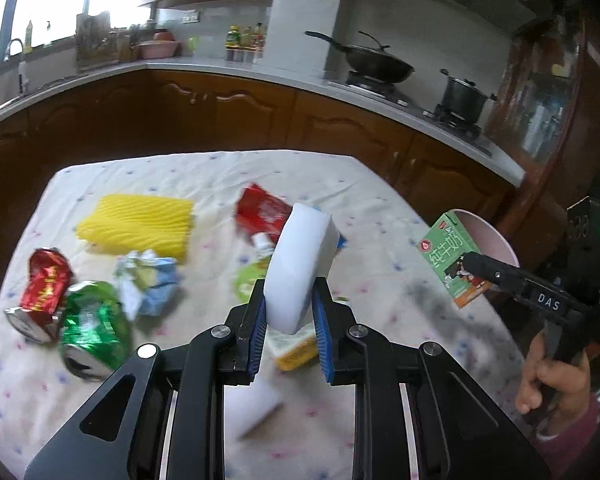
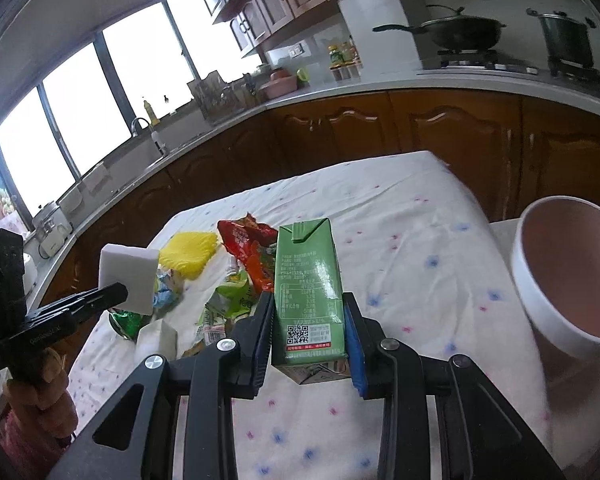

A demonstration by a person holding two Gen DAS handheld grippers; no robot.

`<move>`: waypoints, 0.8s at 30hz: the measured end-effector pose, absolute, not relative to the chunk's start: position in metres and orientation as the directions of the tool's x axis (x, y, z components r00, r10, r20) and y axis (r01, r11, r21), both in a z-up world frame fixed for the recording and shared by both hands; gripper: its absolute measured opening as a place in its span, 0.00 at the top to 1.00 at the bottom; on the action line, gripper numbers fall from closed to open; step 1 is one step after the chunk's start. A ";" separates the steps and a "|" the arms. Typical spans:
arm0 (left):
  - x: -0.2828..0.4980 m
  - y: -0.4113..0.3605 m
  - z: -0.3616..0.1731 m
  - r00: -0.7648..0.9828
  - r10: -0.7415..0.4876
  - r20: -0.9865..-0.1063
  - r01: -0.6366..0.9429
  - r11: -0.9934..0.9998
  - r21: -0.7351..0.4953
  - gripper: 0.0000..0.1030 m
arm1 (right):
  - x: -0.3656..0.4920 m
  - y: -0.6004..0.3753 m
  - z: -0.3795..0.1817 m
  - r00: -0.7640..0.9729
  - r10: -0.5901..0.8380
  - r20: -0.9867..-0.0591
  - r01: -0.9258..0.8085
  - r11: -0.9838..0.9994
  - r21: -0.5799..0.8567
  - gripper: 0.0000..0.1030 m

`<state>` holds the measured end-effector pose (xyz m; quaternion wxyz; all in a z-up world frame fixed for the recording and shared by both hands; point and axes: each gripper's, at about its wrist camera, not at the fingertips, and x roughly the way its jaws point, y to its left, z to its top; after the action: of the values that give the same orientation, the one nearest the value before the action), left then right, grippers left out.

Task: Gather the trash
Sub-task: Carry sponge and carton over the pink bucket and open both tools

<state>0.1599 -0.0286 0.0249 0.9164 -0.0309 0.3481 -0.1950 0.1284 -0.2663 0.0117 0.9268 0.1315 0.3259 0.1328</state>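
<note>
Trash: two pieces in hand, remainder loose on the cloth-covered table (image 1: 204,172).

Left gripper (image 1: 289,322): pinching a white foam block (image 1: 300,268) between blue pads, clear of the table, block standing up out of the jaws and leaning right. Grip low on the block; most of its bulk above the pads.

Right gripper (image 2: 307,336): clamped on a green milk carton (image 2: 308,292), upright, held near its base, off the cloth. Pink bin (image 2: 568,276) just to the right of the carton, rim tilted toward the camera, mouth unobstructed.

Remaining on the table: yellow foam net (image 1: 136,224), red pouch (image 1: 262,212), crushed red can (image 1: 46,284), crushed green can (image 1: 94,324), crumpled blue-and-white wrapper (image 1: 148,280), a green wrapper partly hidden behind the block, a yellow-edged packet under the left jaws, a second white block (image 1: 256,404) near the table's front edge.

Step judged in hand: carry to the bin. Recommended practice:
- Carton first, being nearest; bring it over the mouth before release, base well inside the rim, to avoid a bounce off the edge.
- Foam block light and compressible; hold pressure steady, avoid quick swings, as the tall overhang could lever it out.
- Keep the two tools apart during the crossing; left path passes over the pile.
- Release low into the bin, not from height.
</note>
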 end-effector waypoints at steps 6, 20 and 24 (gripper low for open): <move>0.154 -0.063 0.024 0.649 -0.431 -0.627 0.387 0.896 -0.216 0.80 | 0.110 -0.288 0.016 0.774 0.296 -0.559 -0.118 0.936 0.333 0.68; 0.148 -0.130 0.025 0.582 -0.510 -0.633 0.491 0.841 -0.227 0.80 | 0.074 -0.349 0.022 0.822 0.193 -0.535 0.002 0.940 0.341 0.68; 0.147 -0.147 0.028 0.572 -0.526 -0.630 0.519 0.826 -0.219 0.80 | 0.066 -0.367 0.023 0.832 0.162 -0.530 0.038 0.937 0.346 0.68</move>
<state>0.1468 -0.1465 0.0282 0.8865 -0.0049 0.3567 -0.2947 0.0662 -0.3669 0.0232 0.9413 0.1738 0.2876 0.0328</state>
